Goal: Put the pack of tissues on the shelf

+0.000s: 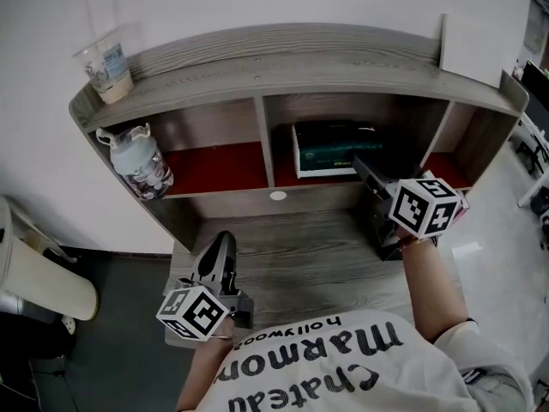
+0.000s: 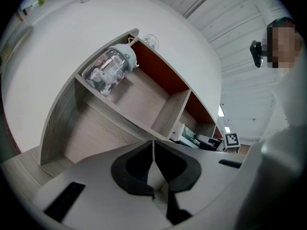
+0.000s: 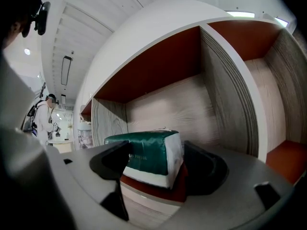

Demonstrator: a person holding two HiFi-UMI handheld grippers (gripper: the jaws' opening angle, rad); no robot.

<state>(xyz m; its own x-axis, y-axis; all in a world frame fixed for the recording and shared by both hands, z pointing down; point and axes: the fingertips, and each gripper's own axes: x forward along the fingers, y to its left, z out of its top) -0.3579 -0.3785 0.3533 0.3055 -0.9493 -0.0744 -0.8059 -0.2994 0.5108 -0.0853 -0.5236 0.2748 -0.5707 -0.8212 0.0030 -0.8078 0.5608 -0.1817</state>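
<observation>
Pack of tissues [image 1: 328, 147] lay in the middle compartment of the shelf [image 1: 257, 65], flat on its red floor and turned at an angle, one corner toward me. The right gripper [image 1: 362, 168] reached into that compartment. In the right gripper view its tongs stood apart with the pack [image 3: 146, 159] between them. The left pad looked to be against the wrapper, and a sliver of red showed at the right pad. I judged the pack set down and released, though I could not rule out light contact. The left gripper [image 1: 221, 245] was low over the tabletop [image 1: 300, 256], well apart from the shelf, its tongs together on nothing. To finish well: keep the right tongs wide, back out straight along the compartment floor line, and don't lift into the board above. Watch the near corner of the pack, since a dragging pad would pull it forward off the ledge.
</observation>
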